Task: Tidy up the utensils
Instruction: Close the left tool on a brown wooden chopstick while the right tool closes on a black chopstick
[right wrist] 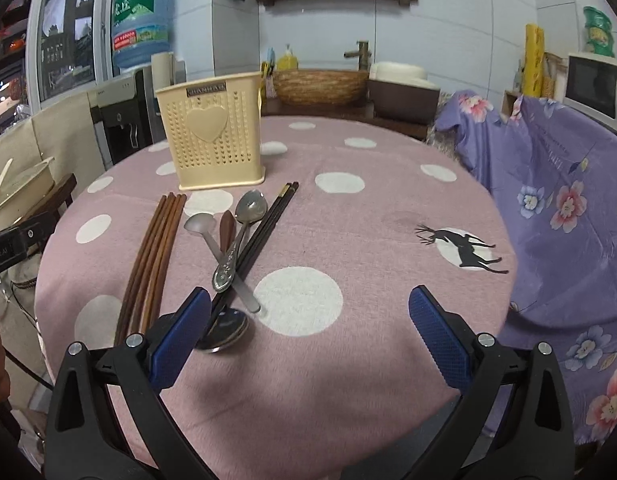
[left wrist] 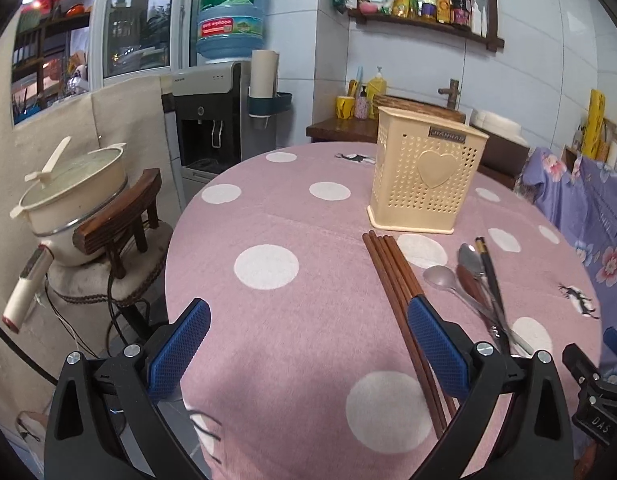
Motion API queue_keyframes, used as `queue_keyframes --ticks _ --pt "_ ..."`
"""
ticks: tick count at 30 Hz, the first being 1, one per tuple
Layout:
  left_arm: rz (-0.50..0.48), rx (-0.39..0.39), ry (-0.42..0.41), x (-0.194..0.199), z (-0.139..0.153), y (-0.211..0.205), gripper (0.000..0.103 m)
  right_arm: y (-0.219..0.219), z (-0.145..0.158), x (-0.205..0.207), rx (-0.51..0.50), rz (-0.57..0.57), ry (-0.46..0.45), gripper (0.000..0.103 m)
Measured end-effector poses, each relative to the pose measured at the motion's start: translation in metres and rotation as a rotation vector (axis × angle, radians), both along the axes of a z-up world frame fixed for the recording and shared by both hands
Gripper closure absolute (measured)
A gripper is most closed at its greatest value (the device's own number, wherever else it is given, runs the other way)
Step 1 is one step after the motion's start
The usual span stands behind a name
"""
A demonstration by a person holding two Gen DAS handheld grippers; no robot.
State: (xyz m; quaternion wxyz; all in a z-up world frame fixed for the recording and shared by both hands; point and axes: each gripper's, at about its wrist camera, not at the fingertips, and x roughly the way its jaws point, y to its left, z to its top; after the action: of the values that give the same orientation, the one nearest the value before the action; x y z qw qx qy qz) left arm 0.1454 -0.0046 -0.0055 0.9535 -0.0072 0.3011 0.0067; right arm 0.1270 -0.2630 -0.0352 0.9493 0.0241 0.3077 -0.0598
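A cream perforated utensil holder (left wrist: 426,172) (right wrist: 214,136) with a heart on its front stands upright on the round pink dotted table (left wrist: 292,216) (right wrist: 380,208). In front of it lie several brown wooden chopsticks (left wrist: 400,288) (right wrist: 150,264), a pair of black chopsticks (left wrist: 488,272) (right wrist: 264,228) and a crossed pile of metal spoons (left wrist: 458,280) (right wrist: 238,240). My left gripper (left wrist: 308,344) hovers open over the near table edge, its right finger above the brown chopsticks. My right gripper (right wrist: 308,332) is open too, its left finger beside the spoon pile.
Left of the table a chair holds a cream pot (left wrist: 72,196). A water dispenser (left wrist: 216,112) stands behind, and a wooden sink counter (left wrist: 388,120) lies past the table's far edge. Purple floral cloth (right wrist: 556,208) covers furniture on the right.
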Motion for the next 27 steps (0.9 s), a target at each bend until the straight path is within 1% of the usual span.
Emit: queue_keyframes --ticks 4,7,13,14,15,16,18,21,22,23,24,25,27 --pt "-0.023 0.027 0.027 0.017 -0.001 -0.009 0.005 -0.001 0.001 0.022 -0.02 -0.002 0.023 0.005" --pt "-0.041 0.046 0.042 0.028 -0.002 -0.017 0.005 -0.003 0.001 0.034 -0.017 -0.001 0.042 0.005" --pt "-0.068 0.03 0.09 0.048 -0.006 -0.025 0.005 -0.009 0.0 0.059 0.013 0.002 0.09 0.005" --pt "-0.073 0.028 0.1 0.051 -0.006 -0.026 0.008 -0.011 0.0 0.062 0.018 0.001 0.096 0.005" --pt "-0.08 0.023 0.108 0.054 -0.007 -0.026 0.013 -0.012 0.0 0.066 0.025 0.001 0.103 0.005" --pt "-0.09 0.013 0.12 0.058 -0.007 -0.026 0.015 -0.014 0.001 0.07 0.03 0.002 0.109 0.005" --pt "-0.1 -0.015 0.149 0.065 -0.009 -0.023 0.026 -0.016 0.002 0.077 0.026 -0.001 0.121 0.005" --pt "-0.097 -0.092 0.207 0.078 -0.014 -0.013 0.037 -0.018 0.004 0.087 0.024 -0.005 0.13 0.005" --pt "-0.098 -0.114 0.222 0.082 -0.016 -0.012 0.039 -0.02 0.004 0.09 0.029 -0.004 0.132 0.005" --pt "-0.103 -0.132 0.237 0.086 -0.017 -0.011 0.044 -0.02 0.004 0.093 0.036 -0.002 0.137 0.005" --pt "-0.108 -0.135 0.249 0.089 -0.019 -0.011 0.049 -0.021 0.003 0.097 0.044 -0.002 0.146 0.006" --pt "-0.115 -0.126 0.253 0.091 -0.02 -0.013 0.051 -0.022 0.002 0.099 0.05 -0.003 0.152 0.007" --pt "-0.133 -0.094 0.254 0.094 -0.022 -0.021 0.061 -0.022 0.0 0.105 0.056 0.004 0.163 0.01"
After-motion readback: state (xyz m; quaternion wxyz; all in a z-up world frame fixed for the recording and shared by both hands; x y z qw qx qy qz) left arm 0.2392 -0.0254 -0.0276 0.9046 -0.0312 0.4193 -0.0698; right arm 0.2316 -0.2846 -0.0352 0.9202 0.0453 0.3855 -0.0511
